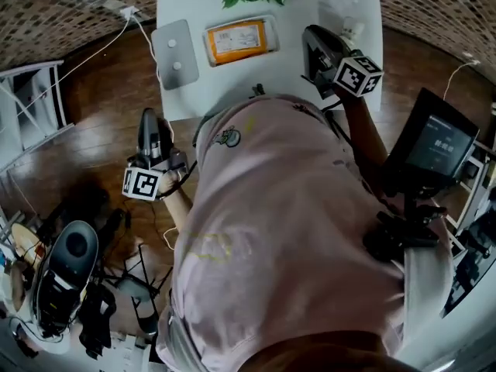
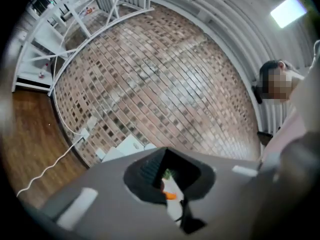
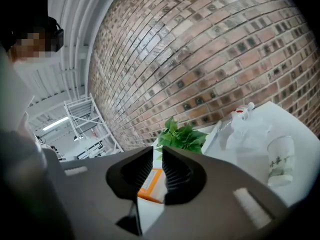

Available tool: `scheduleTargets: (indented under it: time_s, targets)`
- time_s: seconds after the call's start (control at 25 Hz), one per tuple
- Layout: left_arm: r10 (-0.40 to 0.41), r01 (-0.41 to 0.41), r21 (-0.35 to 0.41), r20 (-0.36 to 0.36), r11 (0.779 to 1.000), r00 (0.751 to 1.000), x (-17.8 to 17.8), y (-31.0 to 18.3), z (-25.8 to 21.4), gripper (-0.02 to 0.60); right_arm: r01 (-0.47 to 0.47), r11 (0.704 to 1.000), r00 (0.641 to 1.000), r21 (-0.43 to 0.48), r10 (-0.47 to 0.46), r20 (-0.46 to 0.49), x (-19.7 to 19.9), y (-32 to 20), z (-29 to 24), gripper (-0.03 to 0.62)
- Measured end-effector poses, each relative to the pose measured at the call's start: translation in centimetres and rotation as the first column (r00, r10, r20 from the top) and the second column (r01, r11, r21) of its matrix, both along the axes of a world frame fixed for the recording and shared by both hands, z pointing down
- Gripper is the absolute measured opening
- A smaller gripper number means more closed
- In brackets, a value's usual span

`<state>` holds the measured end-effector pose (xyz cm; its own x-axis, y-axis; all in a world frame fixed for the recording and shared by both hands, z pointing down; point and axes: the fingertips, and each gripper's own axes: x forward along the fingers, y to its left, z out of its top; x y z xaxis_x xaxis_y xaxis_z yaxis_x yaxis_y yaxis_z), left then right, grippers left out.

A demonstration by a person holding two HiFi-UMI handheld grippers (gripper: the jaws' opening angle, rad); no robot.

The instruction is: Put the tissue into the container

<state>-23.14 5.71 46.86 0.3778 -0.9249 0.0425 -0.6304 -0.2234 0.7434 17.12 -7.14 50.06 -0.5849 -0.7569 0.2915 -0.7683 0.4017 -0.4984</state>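
The orange tissue pack (image 1: 239,42) seems already inside the clear container (image 1: 273,23) on the table (image 1: 232,80), the left hand-held gripper (image 2: 172,194) fully closed and empty, the right hand-held gripper (image 3: 157,171) nearly closed and empty.

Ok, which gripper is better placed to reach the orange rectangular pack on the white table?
Probably right. The right gripper is over the white table, near the orange rectangular pack, jaws slightly apart and empty. The left gripper is off the table's side, over the brown wooden floor, jaws shut.
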Motion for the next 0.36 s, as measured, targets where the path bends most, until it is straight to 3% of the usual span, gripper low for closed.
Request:
scheduleTargets:
  time_s: [0.16, 0.36]
  targets:
    - [-0.056, 0.056, 0.019, 0.042, 0.998, 0.998, -2.3, 1.8, -2.1, 0.005, -0.059, 0.995, 0.998, 0.08, 0.06, -0.017, 0.4, -1.3, -0.9, 0.059]
    - [-0.029, 0.03, 0.018, -0.023, 0.999, 0.999, 1.6, 1.4, -2.1, 0.005, -0.138, 0.985, 0.985, 0.105, 0.147, -0.09, 6.8, -1.1, -2.0, 0.059]
